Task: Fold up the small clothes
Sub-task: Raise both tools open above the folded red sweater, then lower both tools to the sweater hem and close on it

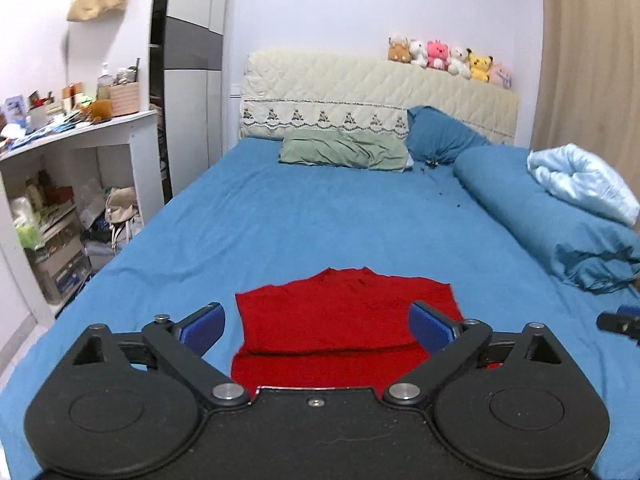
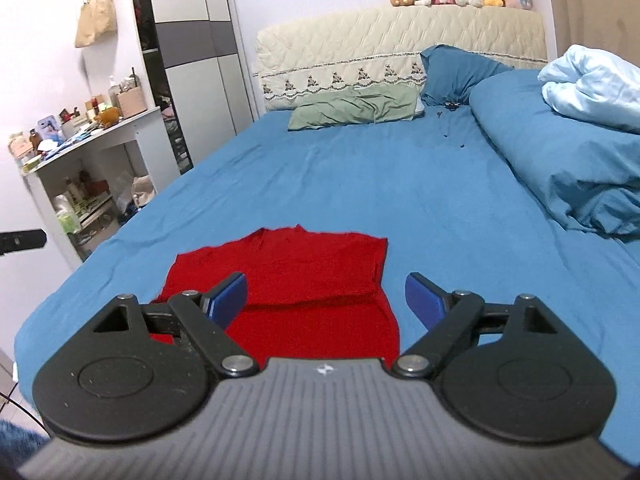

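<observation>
Left wrist view: left claw [image 1: 318, 326] spread wide, pinching nothing, low in the frame. Red shirt [image 1: 344, 320] flat on the blue bed [image 1: 320, 208], bottom middle of the frame, lower part folded up over itself. Row of soft toys [image 1: 450, 60] up top on the headboard. Right wrist view: right claw [image 2: 326, 300] spread wide too, holding nothing. Red shirt [image 2: 304, 276] lower left of middle, left blue pad [image 2: 228, 298] over it, right pad over bare sheet. Green pillow [image 2: 356, 108] far back.

My left tongs [image 1: 318, 326] stand wide open and hold nothing. Between their blue pads [image 1: 204, 326] lies the red garment [image 1: 340, 320], folded flat on the blue bed [image 1: 320, 216]. At twelve o'clock are the pillows [image 1: 344, 152].
</observation>
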The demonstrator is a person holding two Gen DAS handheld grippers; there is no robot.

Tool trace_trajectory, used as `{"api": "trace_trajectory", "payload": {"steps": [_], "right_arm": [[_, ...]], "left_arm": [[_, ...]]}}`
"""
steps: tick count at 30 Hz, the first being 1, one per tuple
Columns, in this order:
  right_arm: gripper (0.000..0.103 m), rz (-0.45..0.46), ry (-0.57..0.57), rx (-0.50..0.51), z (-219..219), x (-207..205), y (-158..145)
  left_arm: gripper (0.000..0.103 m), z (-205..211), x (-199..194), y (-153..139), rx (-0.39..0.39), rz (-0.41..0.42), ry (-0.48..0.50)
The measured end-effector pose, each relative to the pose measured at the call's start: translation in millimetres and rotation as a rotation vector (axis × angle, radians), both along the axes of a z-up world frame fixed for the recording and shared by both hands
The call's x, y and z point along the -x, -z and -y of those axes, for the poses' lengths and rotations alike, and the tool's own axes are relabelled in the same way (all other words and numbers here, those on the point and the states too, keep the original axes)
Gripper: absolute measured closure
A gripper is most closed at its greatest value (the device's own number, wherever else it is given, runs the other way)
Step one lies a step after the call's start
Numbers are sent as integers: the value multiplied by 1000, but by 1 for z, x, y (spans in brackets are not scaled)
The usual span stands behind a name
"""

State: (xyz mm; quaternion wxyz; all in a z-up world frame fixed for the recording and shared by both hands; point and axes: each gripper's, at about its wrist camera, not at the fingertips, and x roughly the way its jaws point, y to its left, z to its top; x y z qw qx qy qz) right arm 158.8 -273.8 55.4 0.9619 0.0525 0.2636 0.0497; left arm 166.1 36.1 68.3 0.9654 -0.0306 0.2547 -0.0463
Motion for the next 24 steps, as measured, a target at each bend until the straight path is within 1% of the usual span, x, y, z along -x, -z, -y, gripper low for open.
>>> {"api": "trace_trajectory", "payload": {"steps": [2,5,8,10,13,16,20,22,24], "right_arm": [[1,-6,1,7,1,18,6],[1,-39,21,-9,3,41,26],[1,-92,39,-31,3,55,53],[1,-139,44,-22,0,62,75],[1,-182,53,8,-6,73,107],[1,-225,73,0,-8,78,136],[3,-262,125,-11,-4,78,165],[3,-277,146,-14,-1,77,176],[4,-289,157,-9,0,77,183]], "left_arm": [[1,-3,16,7,22,-10,-9],[1,-12,34,27,84,-63,-27],[1,-22,47,56,138,-127,-53],[1,-30,50,78,150,-173,-78],[2,-43,53,113,161,-238,-123],[5,-61,53,145,204,-317,-161],[14,-80,48,180,198,-405,-200],[19,-84,44,191,170,-450,-206],[21,-80,42,203,130,-493,-201]]}}
